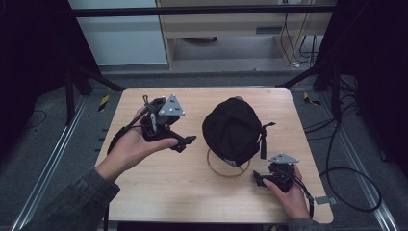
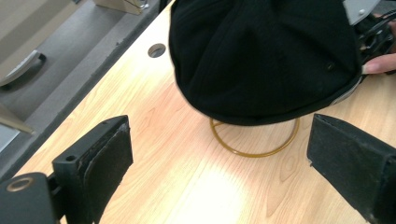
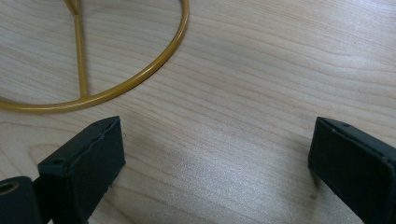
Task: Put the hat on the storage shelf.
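On tabletop [image 1: 159,183], black cap [image 1: 233,130] sits on gold stand [image 1: 226,171]; both tongs, left [image 1: 185,142] & right [image 1: 260,180], wide, empty. Approach stage; next prob. grip cap.

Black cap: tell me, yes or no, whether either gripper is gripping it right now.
No. In the high view the black cap sits on its gold wire stand, with the left gripper and right gripper both open and apart from it.

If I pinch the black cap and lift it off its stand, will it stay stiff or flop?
The black cap looks like soft fabric, so it will probably sag. Its strap hangs loose and may swing. The thin gold wire stand seems light and might shift.
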Tool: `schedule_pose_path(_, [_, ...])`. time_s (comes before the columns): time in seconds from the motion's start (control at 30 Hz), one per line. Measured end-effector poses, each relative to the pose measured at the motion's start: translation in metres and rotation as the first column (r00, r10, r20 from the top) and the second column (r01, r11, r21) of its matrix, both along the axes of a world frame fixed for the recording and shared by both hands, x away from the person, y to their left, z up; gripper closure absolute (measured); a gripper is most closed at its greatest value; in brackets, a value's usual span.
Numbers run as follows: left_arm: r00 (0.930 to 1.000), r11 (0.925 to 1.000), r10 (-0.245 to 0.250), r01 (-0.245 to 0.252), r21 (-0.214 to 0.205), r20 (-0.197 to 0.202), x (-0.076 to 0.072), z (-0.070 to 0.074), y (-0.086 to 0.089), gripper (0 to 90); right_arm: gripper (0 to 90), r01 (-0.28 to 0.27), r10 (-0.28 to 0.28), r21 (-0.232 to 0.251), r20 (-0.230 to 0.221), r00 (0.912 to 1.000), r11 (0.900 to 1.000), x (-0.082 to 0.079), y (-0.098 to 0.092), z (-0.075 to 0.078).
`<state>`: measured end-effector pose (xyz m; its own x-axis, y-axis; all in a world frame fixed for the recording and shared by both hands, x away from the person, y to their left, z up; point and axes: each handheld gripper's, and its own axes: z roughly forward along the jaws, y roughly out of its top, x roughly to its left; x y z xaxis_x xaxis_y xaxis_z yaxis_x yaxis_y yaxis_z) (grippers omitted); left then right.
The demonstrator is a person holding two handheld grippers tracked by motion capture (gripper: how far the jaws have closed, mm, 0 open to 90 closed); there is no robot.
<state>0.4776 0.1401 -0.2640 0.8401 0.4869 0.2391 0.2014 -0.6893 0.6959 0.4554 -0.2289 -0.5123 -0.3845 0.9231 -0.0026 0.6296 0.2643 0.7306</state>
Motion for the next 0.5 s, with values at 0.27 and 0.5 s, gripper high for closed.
schedule_pose_path(0.27, [0.9994, 0.9998, 0.015, -0.015, 0.013, -0.032, -0.006, -0.020, 0.020, 6.4, 3.8, 0.003, -0.003, 0.006, -0.003, 1.0000, 1.0000, 0.000, 0.000, 0.000])
schedule_pose_path(0.5, [0.9976, 0.9987, 0.041, -0.040, 0.033, -0.055, -0.008, -0.048, 0.039, 6.4, 3.8, 0.003, -0.003, 0.005, -0.002, 1.0000, 1.0000, 0.000, 0.000, 0.000])
